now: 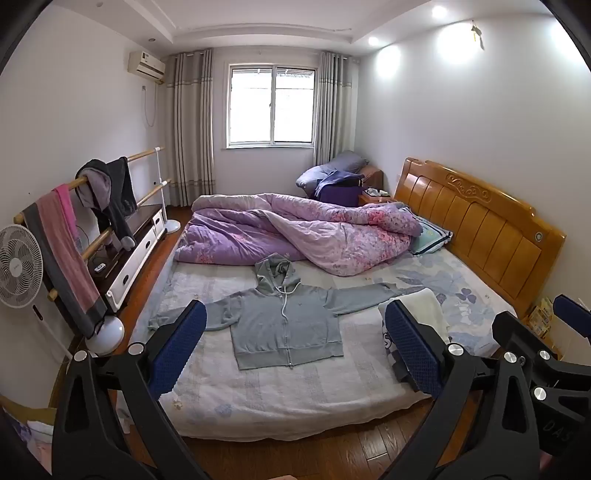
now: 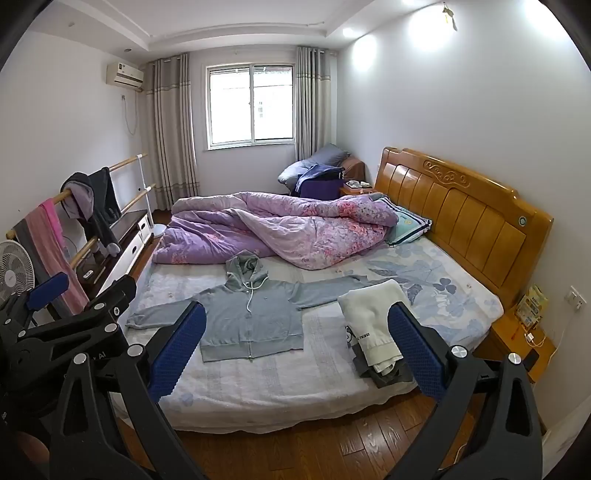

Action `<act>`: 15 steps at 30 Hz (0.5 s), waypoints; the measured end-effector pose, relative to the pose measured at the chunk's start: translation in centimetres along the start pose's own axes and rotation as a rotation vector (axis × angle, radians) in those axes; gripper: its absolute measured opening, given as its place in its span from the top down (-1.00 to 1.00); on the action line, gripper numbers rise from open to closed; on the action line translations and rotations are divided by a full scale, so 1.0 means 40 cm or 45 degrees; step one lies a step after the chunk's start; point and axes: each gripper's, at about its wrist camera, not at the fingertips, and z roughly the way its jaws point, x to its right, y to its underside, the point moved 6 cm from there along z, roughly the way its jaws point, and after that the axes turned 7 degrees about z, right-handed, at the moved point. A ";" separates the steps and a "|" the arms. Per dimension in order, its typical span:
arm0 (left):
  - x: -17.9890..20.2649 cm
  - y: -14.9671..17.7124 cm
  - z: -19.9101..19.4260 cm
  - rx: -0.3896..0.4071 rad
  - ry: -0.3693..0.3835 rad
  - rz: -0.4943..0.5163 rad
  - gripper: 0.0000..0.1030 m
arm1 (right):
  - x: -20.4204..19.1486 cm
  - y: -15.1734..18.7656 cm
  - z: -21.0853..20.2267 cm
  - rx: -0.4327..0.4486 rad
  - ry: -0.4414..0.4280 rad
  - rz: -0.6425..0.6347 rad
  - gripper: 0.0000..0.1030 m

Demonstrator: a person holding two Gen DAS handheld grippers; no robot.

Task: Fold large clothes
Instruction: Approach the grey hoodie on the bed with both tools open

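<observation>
Daylight from the window and glaring ceiling spotlights light the room evenly; both sharp views bow at dark-cornered edges.

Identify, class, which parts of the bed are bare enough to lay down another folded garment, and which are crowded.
Bare sheet lies along the near bed edge below the grey hoodie, and between the folded stack and the headboard. A narrow strip separates hoodie hem and stack. The far side is crowded by the purple quilt and pillow.
</observation>
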 end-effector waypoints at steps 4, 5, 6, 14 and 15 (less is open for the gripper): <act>-0.001 0.001 0.001 -0.007 0.001 -0.003 -0.90 | 0.002 0.000 0.002 -0.008 -0.003 0.005 -0.85; 0.000 0.001 0.001 -0.007 0.001 -0.003 -0.90 | 0.002 -0.001 0.003 -0.010 -0.004 0.006 -0.85; 0.000 0.002 0.000 -0.008 0.001 -0.004 -0.90 | 0.004 -0.001 0.003 -0.011 -0.005 0.007 -0.85; -0.001 0.004 0.001 -0.017 0.000 -0.005 -0.90 | 0.027 0.015 0.021 -0.008 0.000 0.004 -0.85; -0.001 0.004 0.001 -0.017 -0.001 -0.005 -0.90 | 0.020 0.012 0.020 -0.011 0.002 0.003 -0.85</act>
